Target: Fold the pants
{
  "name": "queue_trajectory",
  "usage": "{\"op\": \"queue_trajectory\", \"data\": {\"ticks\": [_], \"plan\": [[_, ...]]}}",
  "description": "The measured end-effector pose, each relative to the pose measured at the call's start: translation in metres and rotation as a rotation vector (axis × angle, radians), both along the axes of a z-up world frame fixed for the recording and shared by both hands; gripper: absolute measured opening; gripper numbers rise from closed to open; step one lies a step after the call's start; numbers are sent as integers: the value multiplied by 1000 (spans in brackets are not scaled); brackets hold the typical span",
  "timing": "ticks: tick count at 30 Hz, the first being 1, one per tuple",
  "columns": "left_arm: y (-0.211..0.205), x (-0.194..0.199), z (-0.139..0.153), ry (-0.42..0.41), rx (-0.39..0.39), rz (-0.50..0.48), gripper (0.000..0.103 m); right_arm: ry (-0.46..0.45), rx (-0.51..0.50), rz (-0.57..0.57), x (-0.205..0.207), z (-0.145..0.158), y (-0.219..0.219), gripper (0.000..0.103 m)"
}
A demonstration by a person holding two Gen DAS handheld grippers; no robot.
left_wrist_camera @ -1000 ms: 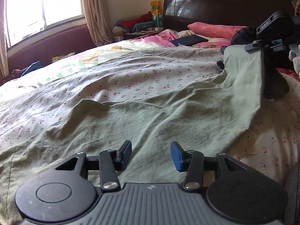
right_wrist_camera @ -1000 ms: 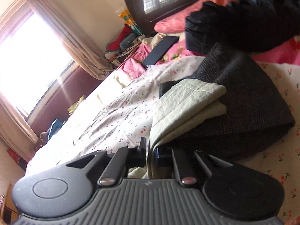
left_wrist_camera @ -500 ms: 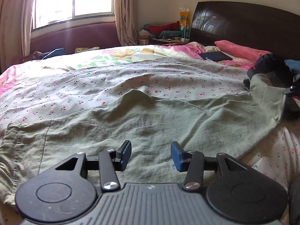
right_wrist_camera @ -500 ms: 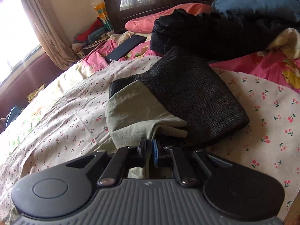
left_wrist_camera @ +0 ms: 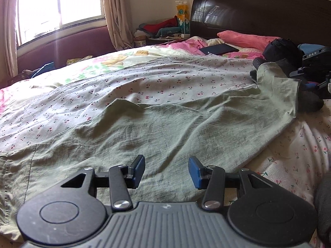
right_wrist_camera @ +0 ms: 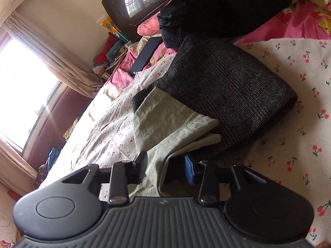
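Released within the last half second, the pants' hem end now lies loose between the right gripper's point(right_wrist_camera: 167, 169) jaws, which have just been opening; earlier they were clenched on that cloth, and the fabric hung taut from them.

From left to right: the left gripper point(left_wrist_camera: 166, 172) hovers with its jaws parted and nothing in them, low over the near edge of the bed point(left_wrist_camera: 186, 82). The green pants point(left_wrist_camera: 165, 128) spread flat right in front of it, their long axis running from the near left edge of the bed away toward the far right, where the hem end rests against a dark folded garment point(right_wrist_camera: 227, 95). The right gripper sits at that far end, beside the headboard point(left_wrist_camera: 269, 12) side of the bed.

By my judgement, 1 fold has yet to be started, and the next move turns on the 2 ends of that long axis: the left gripper is nearer the wide waist end, the right nearer the hem, so each would take its own end.

In the left view, the far end of the pants has sunk from its raised drape and lies lower on the bed.
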State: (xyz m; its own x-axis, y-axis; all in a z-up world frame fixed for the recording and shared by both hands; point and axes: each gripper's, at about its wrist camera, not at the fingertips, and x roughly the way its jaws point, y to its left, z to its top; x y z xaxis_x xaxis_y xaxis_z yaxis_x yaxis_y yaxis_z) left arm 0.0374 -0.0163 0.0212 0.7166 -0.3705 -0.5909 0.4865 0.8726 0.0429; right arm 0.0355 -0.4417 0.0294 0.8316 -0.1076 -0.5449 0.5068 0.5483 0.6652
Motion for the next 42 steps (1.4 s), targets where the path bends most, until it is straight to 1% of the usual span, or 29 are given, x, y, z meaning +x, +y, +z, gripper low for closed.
{"op": "queue_trajectory", "data": {"ticks": [4,6,7,8,10,11,13,14,16,17,18,19,21,23,25,26,28,30,32,34,35,37,39,41,42], "plan": [[-8,1,-2,6,8,-18,59,-24,-6,-5,6,-2,-3,39],[-9,1,-3,11,13,-25,59,-31,-15,-16,14,0,-2,32],[-9,1,-4,13,13,-25,59,-26,-24,-18,18,1,-1,15],[-7,1,-4,14,11,-22,59,-13,-39,-20,23,2,-1,4],[-2,1,-4,17,-1,-13,59,-5,-55,-17,27,7,2,4],[1,1,-4,16,-8,-8,59,-24,-66,-10,27,14,6,4],[11,1,-2,11,-21,8,59,-77,-120,26,26,35,20,4],[18,1,0,7,-27,21,59,-107,-170,68,27,51,36,4],[32,2,5,-1,-39,51,59,-140,-236,160,34,74,65,4],[43,4,8,-4,-49,81,59,-158,-279,226,41,86,87,4],[54,4,11,-3,-58,111,59,-169,-312,276,46,93,105,4],[65,5,13,-3,-68,144,59,-180,-357,356,55,100,133,4],[94,4,17,3,-97,231,59,-188,-420,517,67,103,188,4],[124,1,21,9,-114,303,59,-187,-494,703,77,95,255,4],[158,-3,23,27,-122,374,59,-193,-562,887,84,77,324,4],[174,-6,23,36,-133,405,59,-193,-583,956,86,68,352,4],[196,-13,22,34,-125,462,59,-186,-603,1097,87,46,412,4],[211,-21,19,32,-98,499,59,-179,-695,1209,78,26,461,4],[219,-28,15,32,-93,506,59,-155,-736,1284,69,10,487,4],[222,-33,11,40,-103,499,59,-143,-816,1299,59,0,499,5],[223,-35,8,45,-114,494,59,-133,-835,1300,56,-3,500,6],[223,-37,4,54,-127,485,59,-112,-827,1284,54,-4,497,6],[224,-40,1,58,-137,483,59,-101,-827,1273,59,-2,495,10],[226,-43,0,57,-153,483,59,-110,-846,1257,62,1,500,14],[227,-43,0,55,-158,484,59,-114,-856,1255,64,3,502,14]]}}
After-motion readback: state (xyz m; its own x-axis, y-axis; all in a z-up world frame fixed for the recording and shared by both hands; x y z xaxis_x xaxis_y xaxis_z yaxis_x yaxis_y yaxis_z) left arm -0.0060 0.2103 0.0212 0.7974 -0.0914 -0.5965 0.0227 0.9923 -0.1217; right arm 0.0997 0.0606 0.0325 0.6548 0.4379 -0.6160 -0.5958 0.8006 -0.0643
